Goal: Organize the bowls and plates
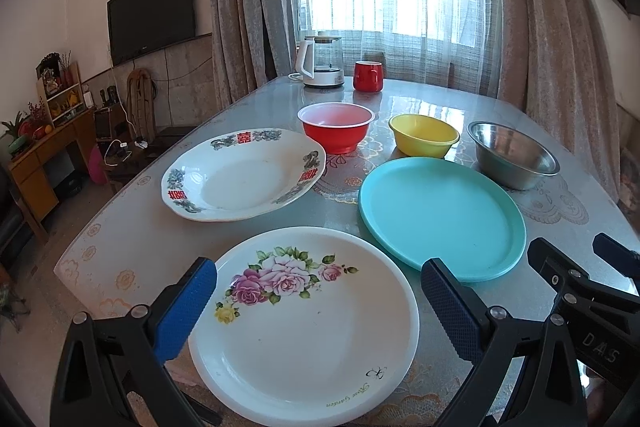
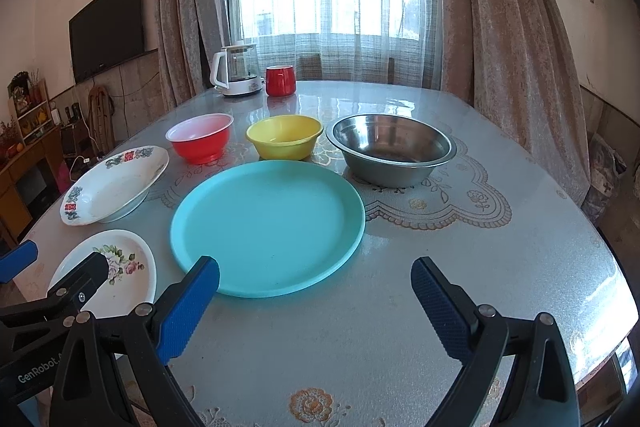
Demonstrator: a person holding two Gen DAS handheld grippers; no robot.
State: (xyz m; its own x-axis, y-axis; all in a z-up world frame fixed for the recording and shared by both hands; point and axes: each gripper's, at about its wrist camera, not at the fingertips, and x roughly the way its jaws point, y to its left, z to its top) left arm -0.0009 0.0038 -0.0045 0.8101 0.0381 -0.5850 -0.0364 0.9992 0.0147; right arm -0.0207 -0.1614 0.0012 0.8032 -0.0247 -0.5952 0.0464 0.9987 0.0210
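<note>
Nothing stacked yet: the teal plate (image 2: 267, 227) sits at the heart of the desk (image 2: 500, 267), and everything else fans out from it. Behind it, a row of three bowls: red bowl (image 2: 199, 137), yellow bowl (image 2: 285, 135) just touching the teal rim, steel bowl (image 2: 390, 149). To its left lies the double-happiness plate (image 1: 243, 174); nearer the person than that, the rose plate (image 1: 304, 323). Kettle (image 2: 237, 70) and red mug (image 2: 281, 79) stand well behind the bowls.

The left hand-held gripper (image 1: 320, 311) hovers over the rose plate, jaws wide and empty. The right hand-held gripper (image 2: 316, 307) hangs just in front of the teal plate, equally wide, holding nothing.

Likely opener: plates first. Best to pinch a rim edge-on, lift level, and set it down centred so the pile stays flat.
</note>
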